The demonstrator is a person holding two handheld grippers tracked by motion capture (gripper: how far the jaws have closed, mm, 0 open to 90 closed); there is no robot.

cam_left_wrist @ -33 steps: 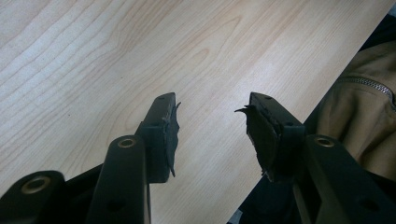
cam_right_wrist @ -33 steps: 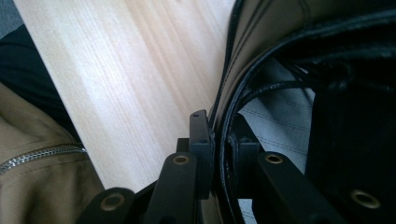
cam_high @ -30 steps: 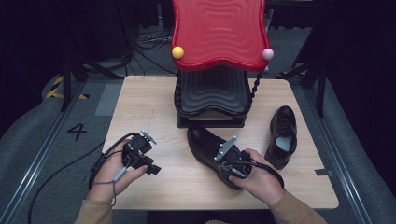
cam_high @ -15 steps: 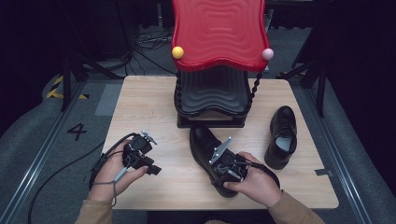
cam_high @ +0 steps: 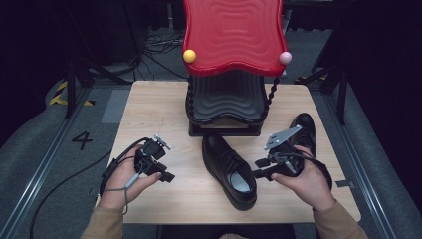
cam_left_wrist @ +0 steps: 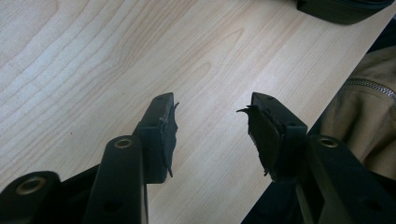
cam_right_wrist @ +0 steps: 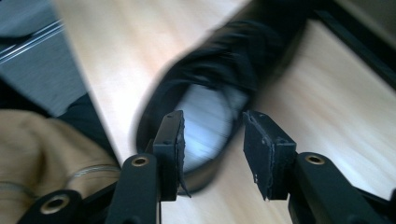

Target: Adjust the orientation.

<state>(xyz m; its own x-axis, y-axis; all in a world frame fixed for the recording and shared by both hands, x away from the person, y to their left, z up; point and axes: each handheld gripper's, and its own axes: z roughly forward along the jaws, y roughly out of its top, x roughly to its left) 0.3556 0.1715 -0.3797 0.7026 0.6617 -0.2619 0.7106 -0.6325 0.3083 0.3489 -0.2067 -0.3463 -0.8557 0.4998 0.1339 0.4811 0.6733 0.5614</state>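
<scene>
right gripper (cam_high: 258,169) jaws just opened, empty, beside shoe (cam_high: 230,169) | left gripper (cam_high: 168,175) jaws apart, opening, over bare bench (cam_high: 164,107)

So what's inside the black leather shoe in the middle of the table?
Inside the black leather shoe a pale grey insole shows at the heel. Nothing else lies on it; the toe end is covered by the laced upper.

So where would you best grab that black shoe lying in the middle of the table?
Probably at the heel collar of the black shoe. It lies sole-down, its opening facing up and its heel toward the person, so one jaw can slip inside the opening and the other outside the back wall. The right tool, open and empty beside it, could come from above on that side.
</scene>
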